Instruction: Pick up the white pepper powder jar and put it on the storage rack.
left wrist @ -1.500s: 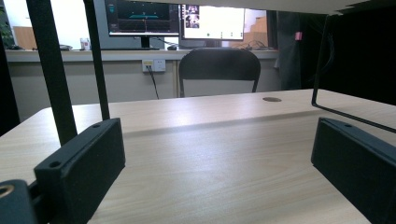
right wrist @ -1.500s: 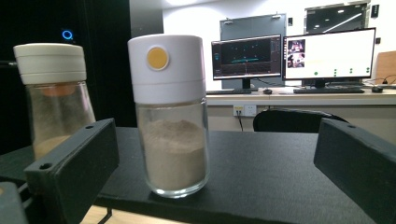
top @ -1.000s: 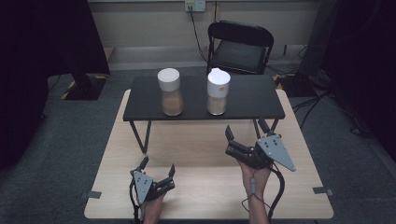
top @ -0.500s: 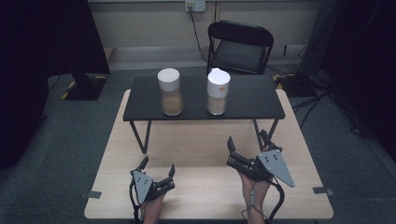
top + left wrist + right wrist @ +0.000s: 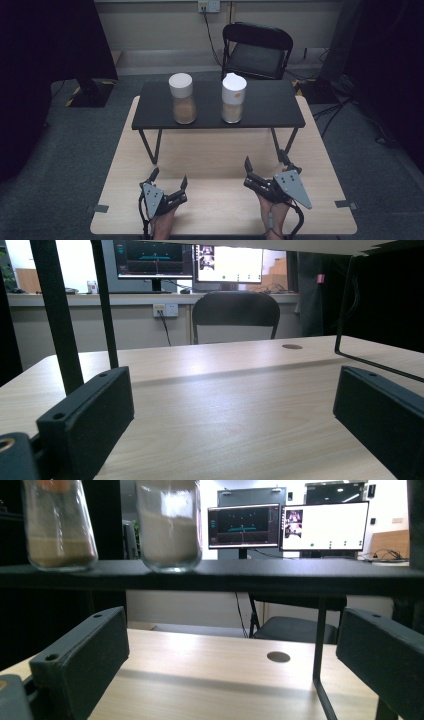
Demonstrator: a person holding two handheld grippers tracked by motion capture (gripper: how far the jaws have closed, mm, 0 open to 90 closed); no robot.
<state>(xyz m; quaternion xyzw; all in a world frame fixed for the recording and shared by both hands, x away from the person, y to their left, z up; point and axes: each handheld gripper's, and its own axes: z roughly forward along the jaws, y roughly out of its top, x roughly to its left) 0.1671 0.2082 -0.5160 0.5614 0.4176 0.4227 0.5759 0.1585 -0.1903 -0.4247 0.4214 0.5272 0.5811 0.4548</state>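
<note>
Two glass jars with white lids stand on a black raised shelf (image 5: 265, 102): the left jar (image 5: 181, 98) holds brown powder, the right jar (image 5: 233, 98) paler powder. Both grippers rest low on the wooden table (image 5: 215, 150), in front of the shelf. My left gripper (image 5: 170, 176) is open at the near left, with nothing between its jaws (image 5: 232, 415). My right gripper (image 5: 265, 160) is open at the near right and also empty (image 5: 232, 660). The right gripper view looks up at the left jar (image 5: 59, 522) and the right jar (image 5: 169, 525) on the shelf edge.
The shelf's thin black legs (image 5: 149, 146) (image 5: 276, 142) stand on the table between the grippers and the far side. A black folding chair (image 5: 256, 50) sits behind the table. Monitors (image 5: 287, 525) line the far wall. A cable hole (image 5: 278, 656) is in the tabletop.
My right gripper has drawn back toward the table's near edge and come lower. The left gripper and both jars have stayed put.
</note>
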